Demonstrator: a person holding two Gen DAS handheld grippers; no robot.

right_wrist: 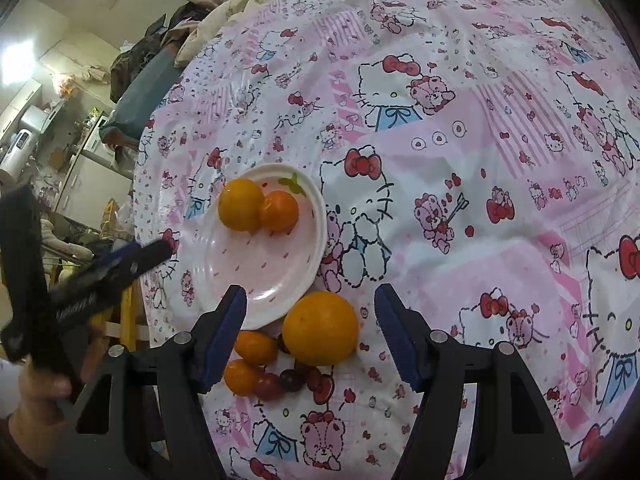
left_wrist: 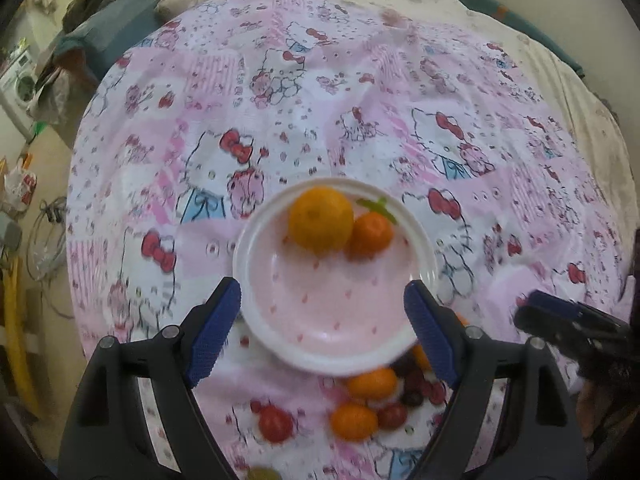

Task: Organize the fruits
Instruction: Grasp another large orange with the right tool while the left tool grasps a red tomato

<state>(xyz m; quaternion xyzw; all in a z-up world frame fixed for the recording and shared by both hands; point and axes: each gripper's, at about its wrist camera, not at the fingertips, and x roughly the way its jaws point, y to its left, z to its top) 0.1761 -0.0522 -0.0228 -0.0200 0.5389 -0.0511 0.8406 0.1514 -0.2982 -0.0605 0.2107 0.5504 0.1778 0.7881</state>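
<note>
A pink-and-white plate on the cloth holds a large orange and a small tangerine. My left gripper is open, its jaws on either side of the plate's near half, holding nothing. My right gripper is open above a big loose orange lying just off the plate. Small oranges and several dark red grapes or cherry tomatoes lie in a pile by the plate's near rim.
A pink cartoon-cat tablecloth covers the round table. Bedding and clothes lie beyond the far edge. The left gripper shows at the left of the right wrist view; the right gripper shows at the right of the left wrist view.
</note>
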